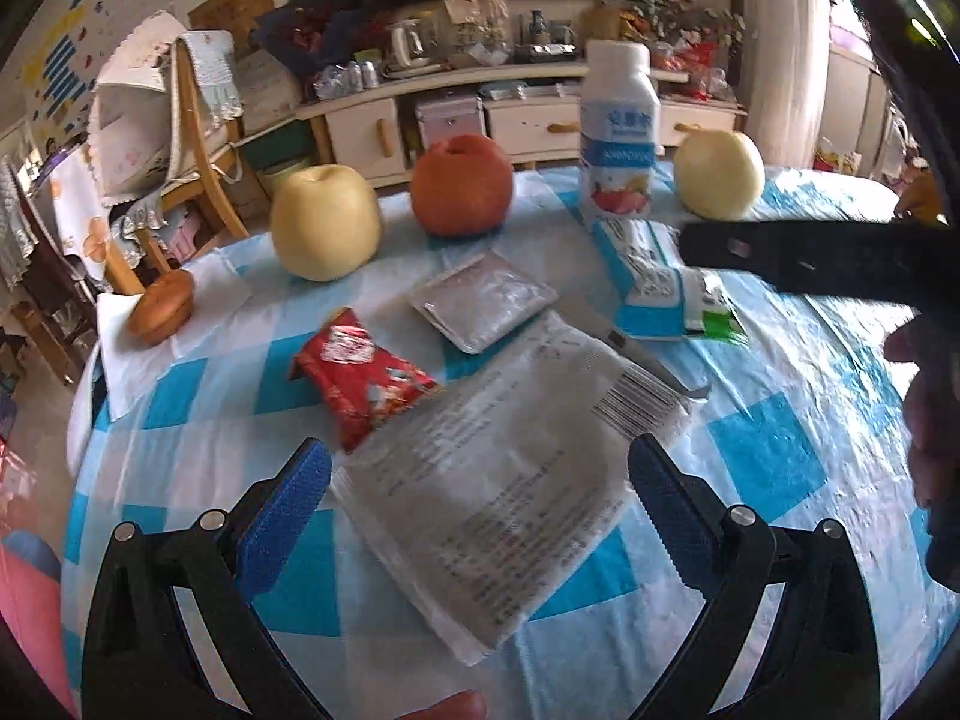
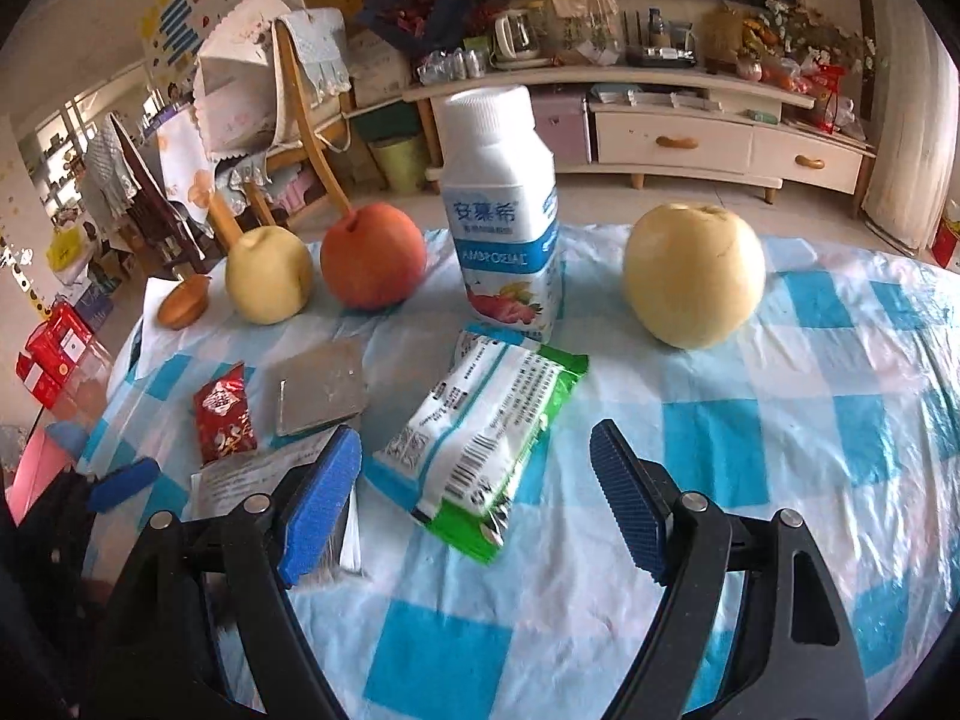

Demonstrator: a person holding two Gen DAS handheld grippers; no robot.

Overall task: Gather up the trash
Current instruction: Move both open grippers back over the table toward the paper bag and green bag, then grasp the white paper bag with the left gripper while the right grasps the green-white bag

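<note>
Here the wrappers lie flat on the table (image 2: 780, 450), in front of the fruit. The left tool (image 1: 480, 480), fingers apart, straddles the grey printed packet (image 1: 498, 480), likely lining up a pinch. The right tool (image 2: 477, 468), also spread and empty, hovers over the green-edged wrapper (image 2: 480, 438).

On my table (image 2: 780, 420), the back row runs left to right: bun (image 2: 184, 301), pear (image 2: 268, 282), apple (image 2: 373, 255), bottle (image 2: 504, 210), second pear (image 2: 694, 274). Before the bottle lies a wrapper (image 2: 480, 438). Left of it sits a foil pack (image 2: 321, 387), then a snack packet (image 2: 225, 420) (left again). Nearest me, a flat pouch (image 1: 498, 480) lies partly over a knife (image 1: 648, 360).
</note>
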